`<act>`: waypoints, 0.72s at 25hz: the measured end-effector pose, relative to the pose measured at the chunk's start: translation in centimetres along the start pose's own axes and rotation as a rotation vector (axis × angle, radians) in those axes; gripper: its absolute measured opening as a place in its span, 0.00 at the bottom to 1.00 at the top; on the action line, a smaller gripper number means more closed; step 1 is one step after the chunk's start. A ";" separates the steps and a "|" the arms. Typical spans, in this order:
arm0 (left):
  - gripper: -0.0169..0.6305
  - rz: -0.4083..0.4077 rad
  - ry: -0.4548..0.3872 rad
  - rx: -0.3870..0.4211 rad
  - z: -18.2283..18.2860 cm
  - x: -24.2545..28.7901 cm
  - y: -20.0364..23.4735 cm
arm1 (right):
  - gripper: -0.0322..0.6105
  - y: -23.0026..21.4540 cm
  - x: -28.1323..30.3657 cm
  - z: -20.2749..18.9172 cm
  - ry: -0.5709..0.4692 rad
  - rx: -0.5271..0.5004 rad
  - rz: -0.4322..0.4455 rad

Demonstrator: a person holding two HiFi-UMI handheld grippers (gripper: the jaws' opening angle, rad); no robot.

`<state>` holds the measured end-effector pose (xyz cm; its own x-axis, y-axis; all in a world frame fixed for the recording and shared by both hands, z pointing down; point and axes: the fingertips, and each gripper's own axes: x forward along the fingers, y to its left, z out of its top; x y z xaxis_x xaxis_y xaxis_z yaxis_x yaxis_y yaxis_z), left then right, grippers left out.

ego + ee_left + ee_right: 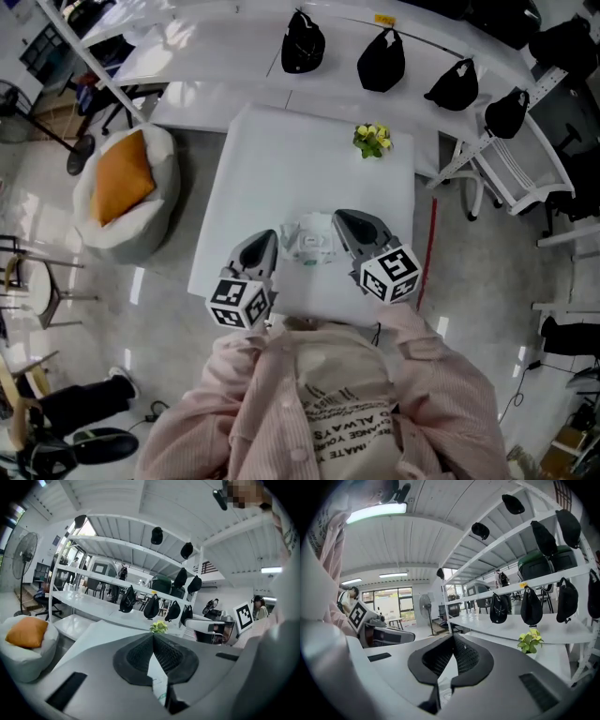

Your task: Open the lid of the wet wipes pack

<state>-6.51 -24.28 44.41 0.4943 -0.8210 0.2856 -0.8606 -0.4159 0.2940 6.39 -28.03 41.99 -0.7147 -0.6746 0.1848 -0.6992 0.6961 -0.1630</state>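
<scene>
The wet wipes pack (310, 243), white with green print, hangs crumpled between my two grippers above the near part of the white table (281, 159). My left gripper (270, 240) is at its left end and my right gripper (339, 219) at its right end. In the left gripper view the jaws (153, 635) meet at their tips, with the pack (158, 681) showing in the gap behind them. The right gripper view shows the same: tips together (453, 637), pack (444, 693) pinched behind. The pack's lid is hidden from me.
A small yellow-green plant (372, 139) stands at the table's far right corner. Behind the table runs a white shelf with several black bags (303, 42). A white beanbag with an orange cushion (127, 187) lies on the floor to the left.
</scene>
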 end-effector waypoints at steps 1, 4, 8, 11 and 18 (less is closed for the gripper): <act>0.03 0.001 -0.007 0.008 0.5 -0.2 -0.1 | 0.05 0.1 -0.3 0.6 -0.014 0.001 -0.002; 0.03 -0.003 -0.039 0.030 2.2 -0.7 -0.6 | 0.05 0.3 -1.2 2.7 -0.064 -0.011 -0.012; 0.03 0.000 -0.081 0.061 3.9 -1.6 -0.8 | 0.05 0.3 -2.7 4.9 -0.127 -0.020 -0.030; 0.03 0.006 -0.113 0.076 5.3 -2.2 -1.1 | 0.05 0.3 -3.9 6.1 -0.154 -0.037 -0.043; 0.03 0.024 -0.194 0.107 8.0 -3.9 -1.4 | 0.05 0.1 -5.7 8.1 -0.207 -0.049 -0.066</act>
<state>-8.25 -23.65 35.63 0.4491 -0.8870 0.1073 -0.8852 -0.4255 0.1880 10.28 -26.08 33.06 -0.6596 -0.7515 -0.0106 -0.7463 0.6566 -0.1093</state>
